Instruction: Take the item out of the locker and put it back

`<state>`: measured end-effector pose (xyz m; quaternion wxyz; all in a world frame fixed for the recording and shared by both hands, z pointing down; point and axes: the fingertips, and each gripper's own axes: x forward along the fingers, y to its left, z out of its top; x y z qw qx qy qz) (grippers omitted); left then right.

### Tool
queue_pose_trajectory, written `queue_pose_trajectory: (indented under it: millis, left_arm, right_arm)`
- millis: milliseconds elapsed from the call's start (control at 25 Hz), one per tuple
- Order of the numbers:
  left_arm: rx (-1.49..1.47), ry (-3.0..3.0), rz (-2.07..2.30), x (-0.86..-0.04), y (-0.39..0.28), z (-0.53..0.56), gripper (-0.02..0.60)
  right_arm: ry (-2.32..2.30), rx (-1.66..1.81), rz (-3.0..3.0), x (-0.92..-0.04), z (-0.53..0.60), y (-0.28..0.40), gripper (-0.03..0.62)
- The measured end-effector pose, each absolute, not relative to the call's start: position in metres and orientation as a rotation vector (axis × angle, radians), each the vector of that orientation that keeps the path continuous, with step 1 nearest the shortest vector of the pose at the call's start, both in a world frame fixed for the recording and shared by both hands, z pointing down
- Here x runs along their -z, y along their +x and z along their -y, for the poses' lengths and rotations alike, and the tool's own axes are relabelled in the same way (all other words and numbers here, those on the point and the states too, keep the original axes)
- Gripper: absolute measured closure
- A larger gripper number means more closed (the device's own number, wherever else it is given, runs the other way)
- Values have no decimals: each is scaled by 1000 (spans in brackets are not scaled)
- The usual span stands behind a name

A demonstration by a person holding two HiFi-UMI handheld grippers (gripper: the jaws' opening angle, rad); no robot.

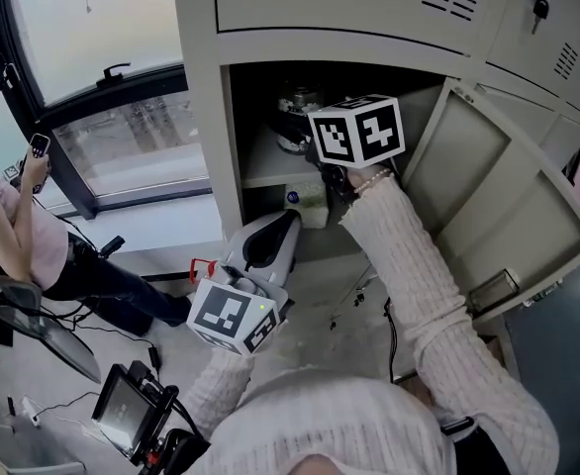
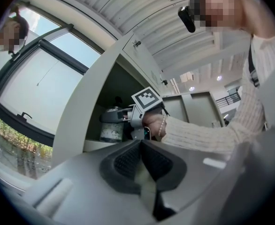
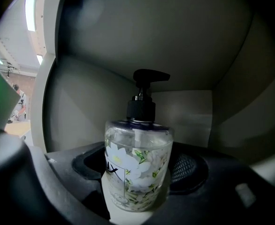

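bottle [image 3: 137, 165]: clear, floral, black pump | right tool [image 3: 138, 196] grips it | left tool [image 2: 142, 165] closed

My head camera looks steeply down onto the open locker [image 1: 206, 146]. The camera on my left gripper [image 2: 141, 161], low and outside, faces up into that same compartment. The camera on my right gripper [image 2: 121, 118] sits inside it, close to the soap bottle [image 3: 137, 172].
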<state>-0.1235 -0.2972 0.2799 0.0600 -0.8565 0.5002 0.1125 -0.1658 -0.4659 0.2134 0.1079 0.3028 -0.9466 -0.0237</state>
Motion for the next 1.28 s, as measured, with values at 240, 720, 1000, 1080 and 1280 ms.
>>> queue_pose_trajectory:
  millis: [240, 720, 1000, 1080, 1280]
  left_arm:
    - [-337, -2604, -1525, -285, -126, 293, 577]
    - [-340, -2668, -1501, -292, -112, 279, 577]
    - [-325, -2700, -1471, -300, -106, 275, 577]
    - [-318, -2709, -1466, -302, -104, 274, 577]
    - [-268, -2728, -1470, -312, -103, 274, 577]
  right_arm:
    - [837, 52, 2808, -213, 448, -159, 220]
    - [825, 27, 2866, -210, 417, -132, 220]
    - [900, 168, 2860, -210, 393, -116, 221]
    - [915, 180, 2881, -209, 387, -111, 221]
    - [934, 212, 2952, -211, 367, -99, 221]
